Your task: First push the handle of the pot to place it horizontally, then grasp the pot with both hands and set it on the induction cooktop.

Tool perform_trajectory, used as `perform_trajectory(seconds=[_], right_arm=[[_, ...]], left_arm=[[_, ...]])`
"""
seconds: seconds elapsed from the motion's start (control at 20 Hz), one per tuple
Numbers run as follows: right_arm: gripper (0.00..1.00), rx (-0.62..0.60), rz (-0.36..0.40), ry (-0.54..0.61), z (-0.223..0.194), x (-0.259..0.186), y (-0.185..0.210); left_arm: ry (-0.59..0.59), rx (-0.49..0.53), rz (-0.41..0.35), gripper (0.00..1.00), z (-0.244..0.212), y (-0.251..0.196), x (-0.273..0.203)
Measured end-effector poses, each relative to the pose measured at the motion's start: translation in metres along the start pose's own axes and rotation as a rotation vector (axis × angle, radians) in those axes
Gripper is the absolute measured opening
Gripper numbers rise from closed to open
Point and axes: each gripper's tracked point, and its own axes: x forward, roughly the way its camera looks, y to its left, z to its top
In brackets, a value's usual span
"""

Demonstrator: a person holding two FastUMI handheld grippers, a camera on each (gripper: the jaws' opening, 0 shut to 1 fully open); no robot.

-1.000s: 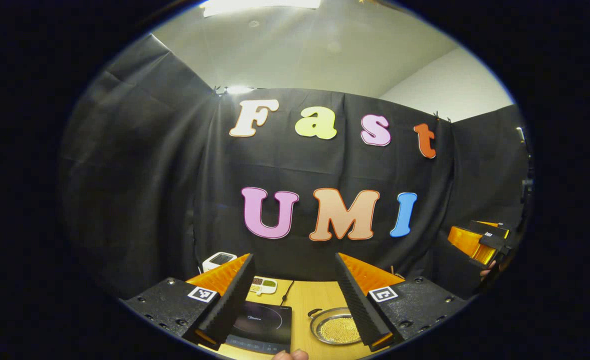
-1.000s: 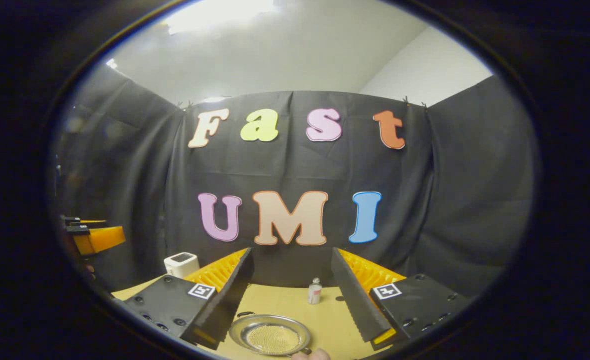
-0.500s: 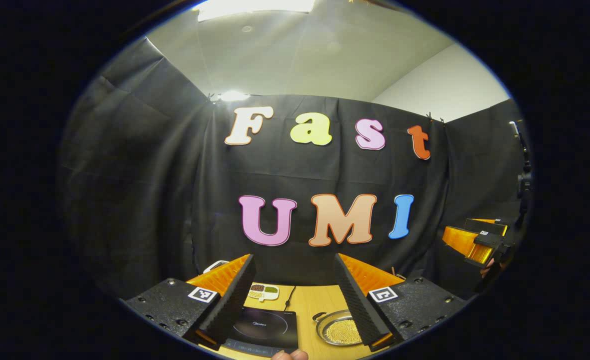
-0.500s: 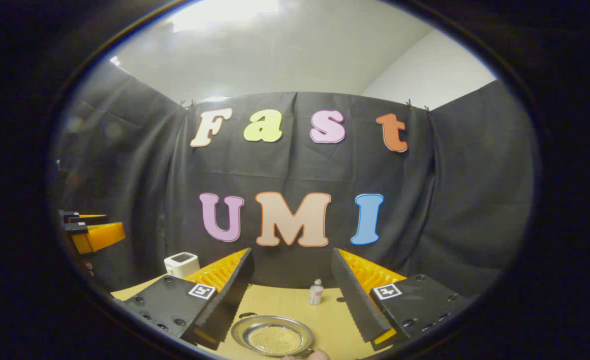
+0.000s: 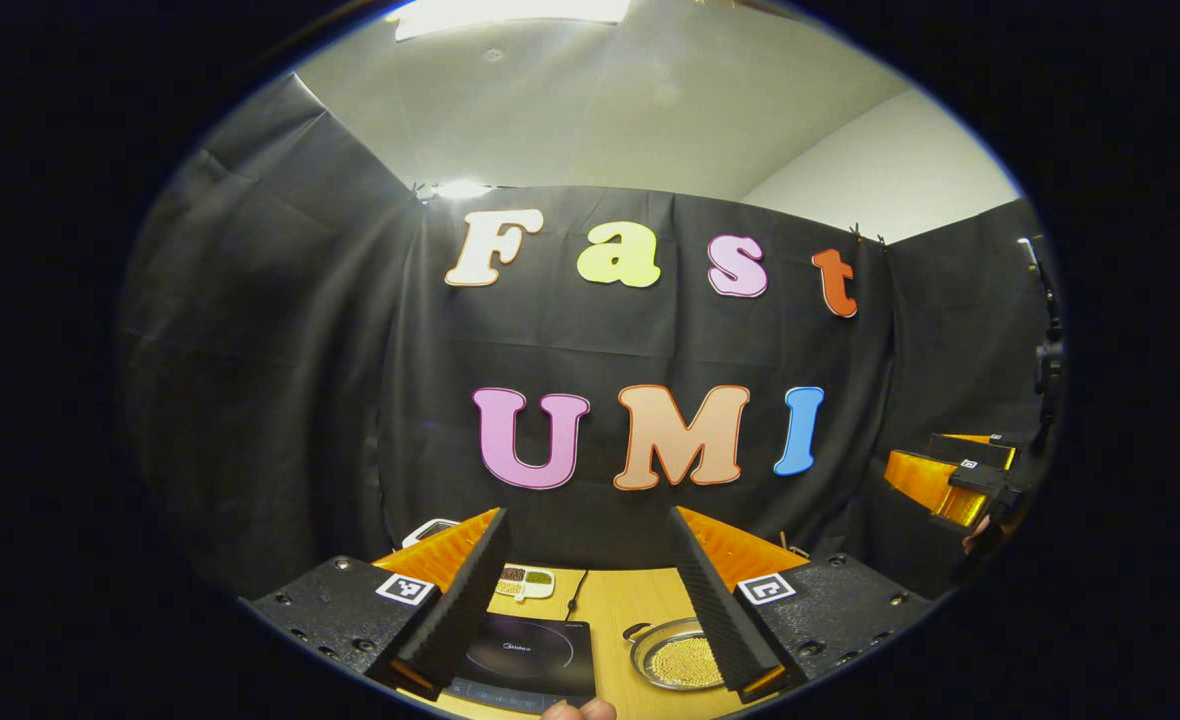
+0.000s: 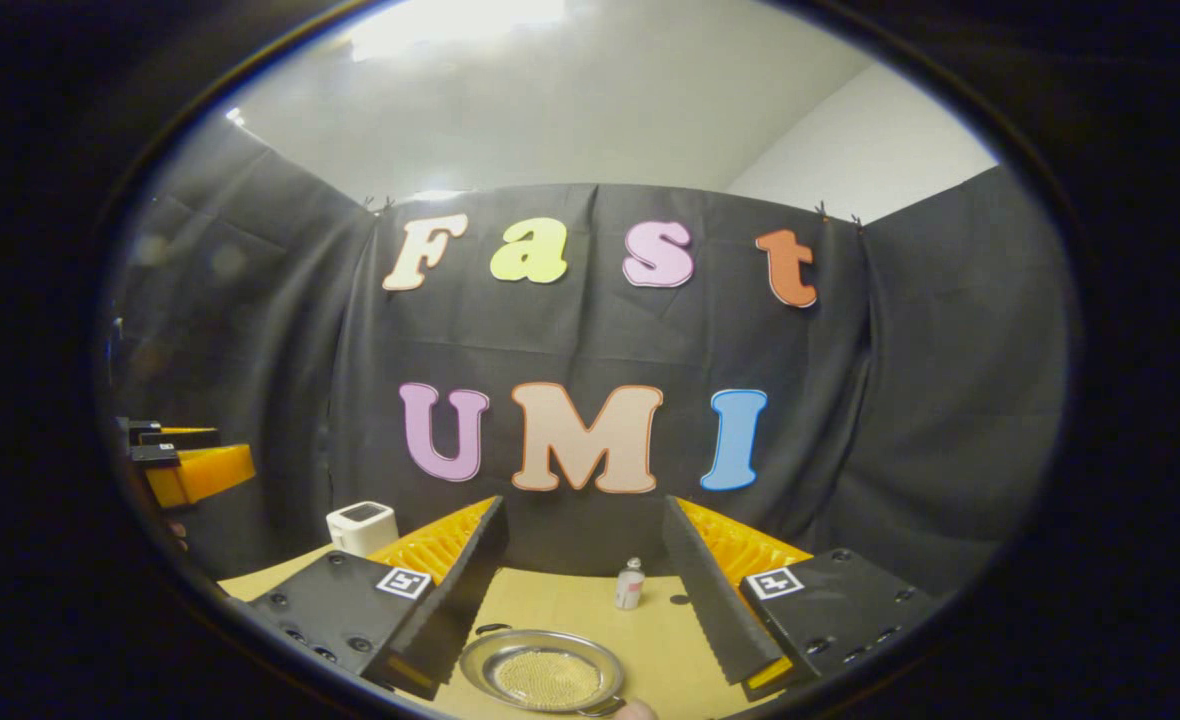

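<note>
At the bottom of the left gripper view, the left gripper (image 5: 587, 610) has its jaws spread wide and released, grasping nothing, and the right gripper (image 6: 582, 600) at the bottom of the right gripper view is the same. Just beyond them, low in both frames, the shallow metal pot (image 6: 542, 672) rests on the wooden table (image 6: 570, 600), filled with small yellowish grains, its handle at its left rim. Left of it in the left gripper view lies the black induction cooktop (image 5: 530, 655), and a small sectioned dish (image 5: 527, 580) of dark and green grains sits farther back.
</note>
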Motion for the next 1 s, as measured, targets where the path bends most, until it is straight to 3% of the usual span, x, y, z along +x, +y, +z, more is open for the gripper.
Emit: perform_trajectory(seconds=[0.05,0.1,0.25,0.4,0.55,0.65,0.7,0.75,1.0], right_arm=[[0.98,-0.001,0.000,0.005,0.000,-0.001,0.000],[0.90,-0.002,-0.002,0.005,-0.001,0.000,0.001],[0.80,0.001,0.003,0.012,-0.003,0.000,0.004],[0.48,0.015,0.013,0.036,-0.010,0.003,0.010],[0.22,0.016,0.026,0.046,-0.015,0.004,0.013],[0.19,0.016,0.014,0.059,-0.020,0.005,0.011],[0.03,0.037,0.032,0.075,-0.024,0.003,0.015],[0.07,0.055,0.047,0.091,-0.028,0.003,0.021],[0.04,0.045,0.135,0.158,-0.055,-0.002,0.039]], left_arm=[[-0.001,0.001,0.000,0.91,0.001,0.001,0.000],[-0.002,0.001,0.002,0.91,0.001,0.002,0.000],[-0.003,0.000,0.007,0.91,0.001,0.006,0.001],[-0.006,-0.004,0.006,0.94,0.002,0.009,0.001],[-0.009,-0.002,0.000,0.91,0.002,0.011,0.002],[-0.015,0.003,0.000,0.92,0.003,0.014,0.002],[-0.019,0.003,-0.001,0.94,0.003,0.015,0.002],[-0.020,0.000,-0.002,0.94,0.003,0.016,0.002],[-0.020,0.004,-0.014,0.91,0.001,0.021,0.000]])
